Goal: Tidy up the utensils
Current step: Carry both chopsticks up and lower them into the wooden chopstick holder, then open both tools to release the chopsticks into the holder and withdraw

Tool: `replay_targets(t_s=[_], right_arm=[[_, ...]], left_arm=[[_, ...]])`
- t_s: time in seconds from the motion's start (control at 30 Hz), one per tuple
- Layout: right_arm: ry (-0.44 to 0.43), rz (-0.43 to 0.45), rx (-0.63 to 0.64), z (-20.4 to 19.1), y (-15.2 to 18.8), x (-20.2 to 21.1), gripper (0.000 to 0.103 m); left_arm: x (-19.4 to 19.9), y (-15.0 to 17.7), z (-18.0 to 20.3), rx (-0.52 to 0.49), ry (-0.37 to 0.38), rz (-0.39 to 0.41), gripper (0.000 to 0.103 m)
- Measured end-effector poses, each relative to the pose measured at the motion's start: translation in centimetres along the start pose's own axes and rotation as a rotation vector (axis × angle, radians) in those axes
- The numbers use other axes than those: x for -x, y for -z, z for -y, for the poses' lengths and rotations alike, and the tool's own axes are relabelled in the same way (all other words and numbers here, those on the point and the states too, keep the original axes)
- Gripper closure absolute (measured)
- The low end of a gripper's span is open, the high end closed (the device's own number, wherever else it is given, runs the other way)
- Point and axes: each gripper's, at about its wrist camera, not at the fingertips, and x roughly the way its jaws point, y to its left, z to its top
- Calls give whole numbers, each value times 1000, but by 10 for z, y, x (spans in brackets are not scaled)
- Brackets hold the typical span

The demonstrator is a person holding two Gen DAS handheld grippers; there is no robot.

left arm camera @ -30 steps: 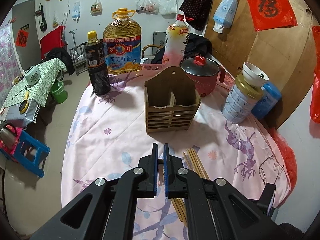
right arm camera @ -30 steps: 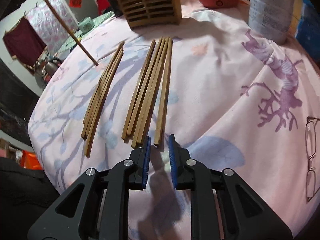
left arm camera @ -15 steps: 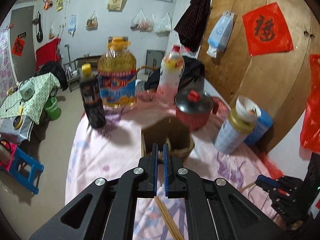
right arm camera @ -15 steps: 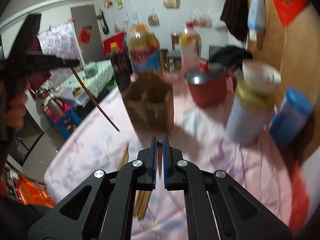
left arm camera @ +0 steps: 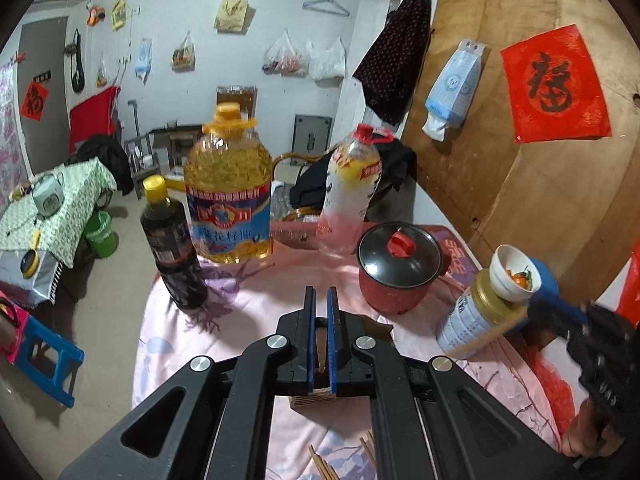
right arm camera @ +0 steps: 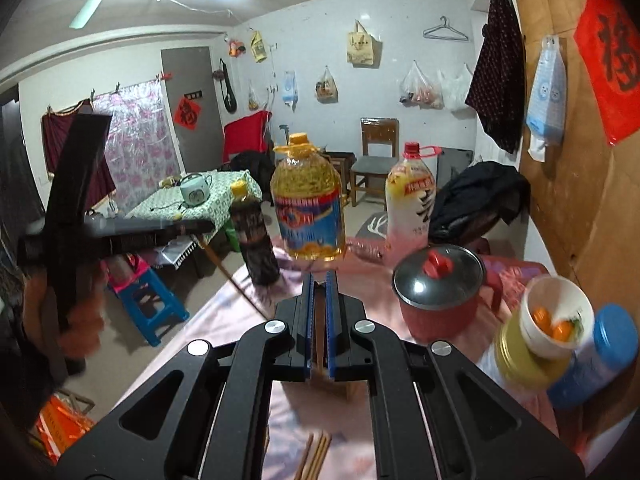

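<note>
Above the pink-clothed bench (left arm camera: 256,312), each gripper is held nearly closed on one chopstick: the left gripper (left arm camera: 320,340) on a chopstick (right arm camera: 228,276), the right gripper (right arm camera: 319,324) on another (right arm camera: 320,354). Below them the wooden holder (left arm camera: 312,400) is largely hidden; loose chopsticks (right arm camera: 316,454) lie nearer.

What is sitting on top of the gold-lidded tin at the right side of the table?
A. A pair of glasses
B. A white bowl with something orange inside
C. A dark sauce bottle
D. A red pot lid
B. In the right wrist view a white bowl with orange pieces inside rests on the gold-lidded tin, beside the blue-capped container; the left wrist view shows the same stack.
</note>
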Motion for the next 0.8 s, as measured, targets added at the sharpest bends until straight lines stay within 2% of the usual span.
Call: replay_targets(t_s=[0.13, 0.2, 0.23, 0.27, 0.33, 0.43, 0.6, 0.8], right_arm=[[-6, -92, -47, 14, 13, -47, 92], [-23, -110, -90, 22, 24, -54, 92], [-34, -114, -107, 24, 28, -55, 92], [-44, -112, -124, 28, 31, -53, 92], [-49, -100, -141, 31, 35, -45, 91], [-44, -89, -161, 38, 46, -31, 88], [-13, -113, -189, 39, 82, -10, 73], [12, -235, -209, 30, 152, -1, 70]], left_arm=[[-29, 14, -10, 34, 1, -65, 97], [-37, 20, -15, 48, -12, -88, 95], [-39, 24, -19, 61, -22, -98, 90], [-38, 27, -23, 76, -34, -103, 82], [-33, 33, -30, 102, -57, -98, 76], [-20, 42, -39, 129, -77, -87, 75], [1, 71, -43, 145, -125, -88, 66], [0, 149, -45, 169, -150, -202, 63]])
